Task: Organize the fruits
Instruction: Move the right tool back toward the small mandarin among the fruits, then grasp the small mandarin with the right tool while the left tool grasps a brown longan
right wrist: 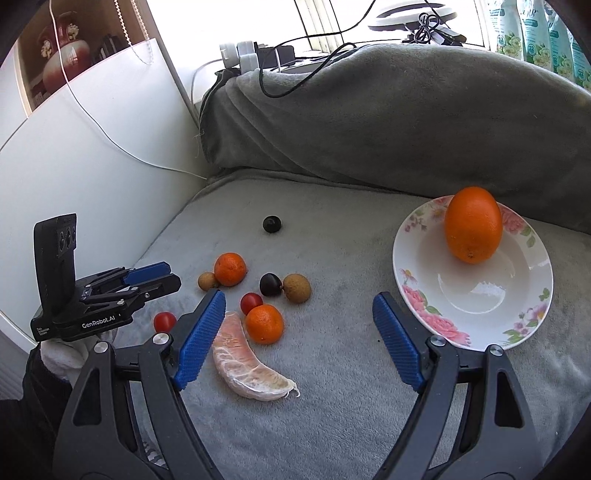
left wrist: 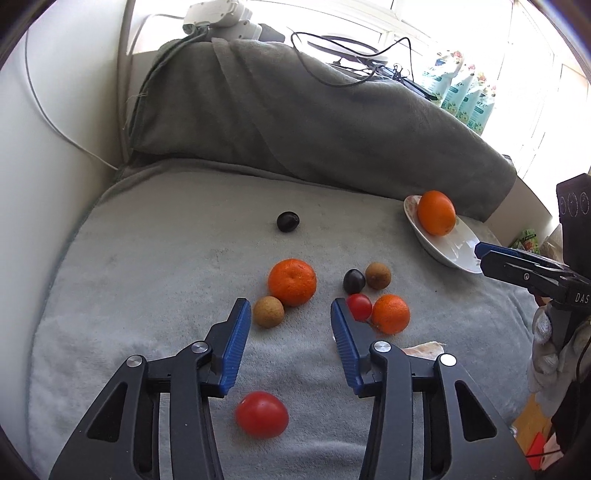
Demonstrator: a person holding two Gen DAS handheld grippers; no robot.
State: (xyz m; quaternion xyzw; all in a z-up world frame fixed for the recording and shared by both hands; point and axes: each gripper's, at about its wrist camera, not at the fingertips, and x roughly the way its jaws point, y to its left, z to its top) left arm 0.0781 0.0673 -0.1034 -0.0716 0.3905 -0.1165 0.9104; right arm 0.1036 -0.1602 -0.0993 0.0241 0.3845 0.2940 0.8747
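Surface: grey fleece blanket [right wrist: 332,369], fruit scattered.
Left gripper [left wrist: 291,314]: released, empty, round red tomato [left wrist: 261,414] just near of it.
Right gripper [right wrist: 299,306]: released, pale peeled citrus segment [right wrist: 247,363] beside its left finger.

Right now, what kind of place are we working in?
Probably a lived-in home room, not a lab: the fruit lies on a grey fleece blanket over a padded seat or bed, beside a floral plate, under a bright window.

I worked on a grey blanket [left wrist: 155,280] spread over a cushioned seat, a white wall panel [right wrist: 103,155] to its left, a bright window [left wrist: 332,18] behind, cables [right wrist: 306,55] trailing across the draped backrest [right wrist: 388,122].
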